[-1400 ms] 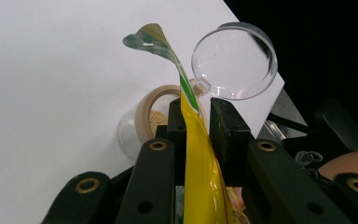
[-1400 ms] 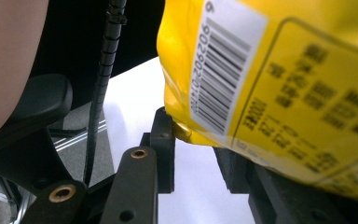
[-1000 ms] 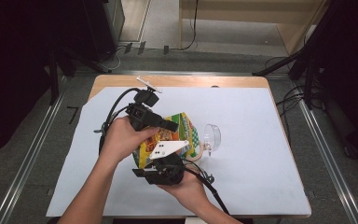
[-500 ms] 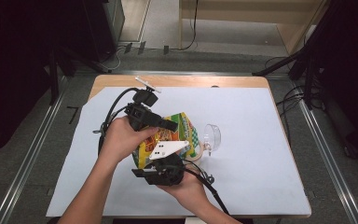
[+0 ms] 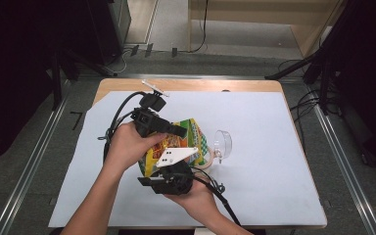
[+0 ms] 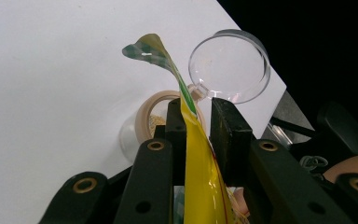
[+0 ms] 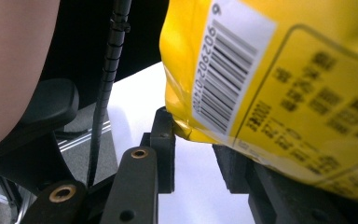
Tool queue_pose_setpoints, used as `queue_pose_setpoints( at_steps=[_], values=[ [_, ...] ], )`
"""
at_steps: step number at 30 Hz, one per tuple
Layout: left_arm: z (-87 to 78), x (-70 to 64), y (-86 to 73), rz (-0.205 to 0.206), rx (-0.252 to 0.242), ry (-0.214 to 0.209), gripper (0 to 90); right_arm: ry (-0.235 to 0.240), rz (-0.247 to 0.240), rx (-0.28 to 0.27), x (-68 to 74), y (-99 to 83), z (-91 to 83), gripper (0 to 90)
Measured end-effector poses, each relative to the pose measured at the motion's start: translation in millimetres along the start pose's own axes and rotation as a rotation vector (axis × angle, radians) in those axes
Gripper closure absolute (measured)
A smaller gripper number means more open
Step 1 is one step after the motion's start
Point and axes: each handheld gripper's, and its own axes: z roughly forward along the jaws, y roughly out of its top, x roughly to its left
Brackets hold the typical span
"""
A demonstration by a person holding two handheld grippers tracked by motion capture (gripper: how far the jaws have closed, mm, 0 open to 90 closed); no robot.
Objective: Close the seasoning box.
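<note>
White table (image 5: 274, 147), roomy rightward; bag (image 5: 188, 134) seemingly claw-pinched.

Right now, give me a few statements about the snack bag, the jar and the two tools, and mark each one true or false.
1. The left tool grips the yellow snack bag edge between its jaws. True.
2. The clear jar has its lid closed. False: the lid is flipped open.
3. The table has a white cover. True.
4. The bag's back is plain. False: it carries a barcode.
5. The right tool is far from the bag. False: the bag sits at its jaws.
</note>
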Motion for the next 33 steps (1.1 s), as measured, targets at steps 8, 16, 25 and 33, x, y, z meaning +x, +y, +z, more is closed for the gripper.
queue_pose_setpoints(
  at_steps=[8,16,25,33],
  values=[
    [2.2,-7.1,0.2,0.022,0.015,0.013,78.0,-0.009,-0.002,-0.011,0.8,-3.7,1.4,72.0],
    [3.0,-10.0,0.3,0.029,0.014,0.011,78.1,-0.020,-0.006,-0.014,-0.9,-6.9,1.6,72.3],
    [4.3,-12.2,0.1,0.033,0.021,0.007,79.1,-0.018,-0.001,-0.017,-3.2,-10.8,2.6,73.2],
    [2.5,-6.0,1.6,0.023,0.010,0.011,79.0,-0.019,-0.011,-0.008,-0.5,-5.5,-0.3,72.8]
  ],
)
